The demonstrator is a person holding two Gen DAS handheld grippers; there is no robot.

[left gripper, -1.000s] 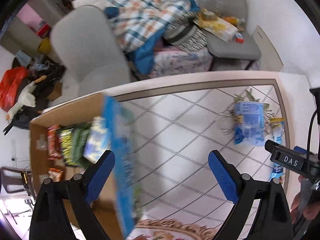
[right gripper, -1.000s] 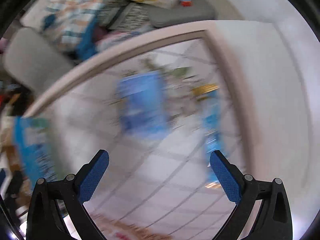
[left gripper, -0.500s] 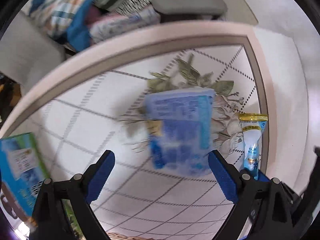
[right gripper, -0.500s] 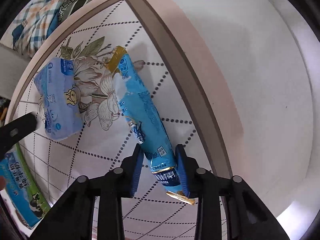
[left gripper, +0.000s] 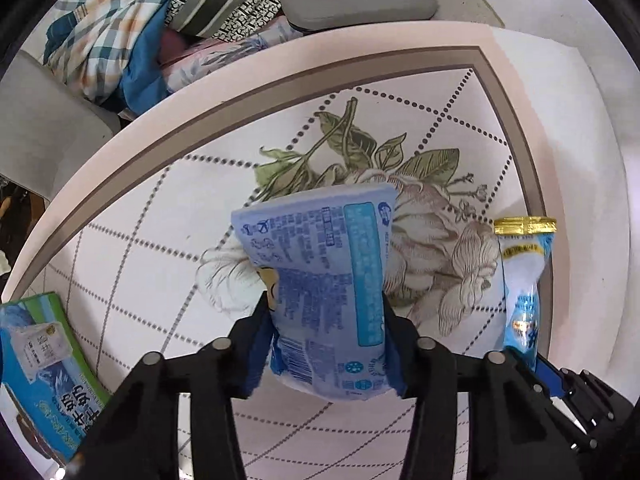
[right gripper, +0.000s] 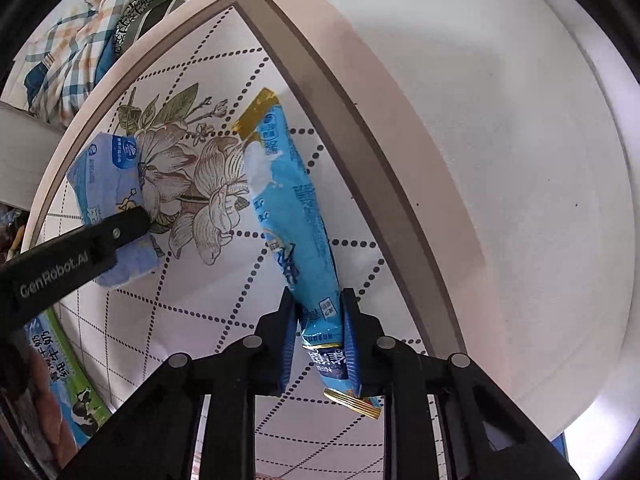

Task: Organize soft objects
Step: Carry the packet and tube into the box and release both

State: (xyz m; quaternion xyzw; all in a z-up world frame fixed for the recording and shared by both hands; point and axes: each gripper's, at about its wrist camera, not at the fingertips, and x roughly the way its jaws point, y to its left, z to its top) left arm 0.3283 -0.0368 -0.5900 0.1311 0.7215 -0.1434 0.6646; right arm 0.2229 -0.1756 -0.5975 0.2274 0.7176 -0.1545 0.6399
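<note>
My left gripper [left gripper: 326,328] is shut on a light blue soft tissue pack [left gripper: 324,280] that lies on the floral tablecloth [left gripper: 160,248]. The pack also shows in the right wrist view [right gripper: 108,184], with the left gripper's finger [right gripper: 100,240] across it. My right gripper [right gripper: 318,336] is shut on the near end of a long blue snack pouch with gold ends [right gripper: 292,216], which stretches away over the cloth. The pouch also shows at the right in the left wrist view [left gripper: 524,280].
A blue and green milk carton [left gripper: 40,372] stands at the left edge of the table, also in the right wrist view [right gripper: 60,380]. Beyond the table are chairs piled with a plaid blanket [left gripper: 112,28] and cushions [left gripper: 352,0]. White floor [right gripper: 520,160] lies to the right.
My left gripper moved onto the tissue pack and closed on it. My right gripper stays shut on the pouch, which has shifted only slightly.
</note>
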